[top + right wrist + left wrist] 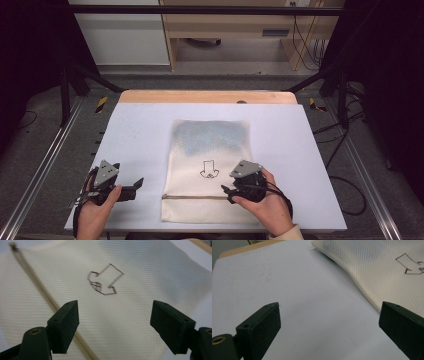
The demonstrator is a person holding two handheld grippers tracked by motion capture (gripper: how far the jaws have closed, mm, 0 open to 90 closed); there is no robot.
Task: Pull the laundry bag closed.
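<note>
Table [135,130] fills the middle of the high view, its pale top running from a wooden strip at the far edge down to the bottom of the frame. Bag [207,165], a cream mesh one, lies flat at the centre of that view, a bluish patch showing through its upper half, a small drawn arrow [209,170] at its middle and a zip [197,197] running across near its lower edge. Right gripper [227,191] sits at lower centre-right of the high view, over the bag's lower right part just above the zip; in the right gripper view its jaws stand wide apart with nothing between them, the arrow [105,280] in the upper middle and the zip [47,298] slanting down the left side. Left gripper [137,184] is at lower left of the high view, over bare table just left of the bag; in the left gripper view its jaws are spread wide and empty, the bag [372,267] at upper right.
</note>
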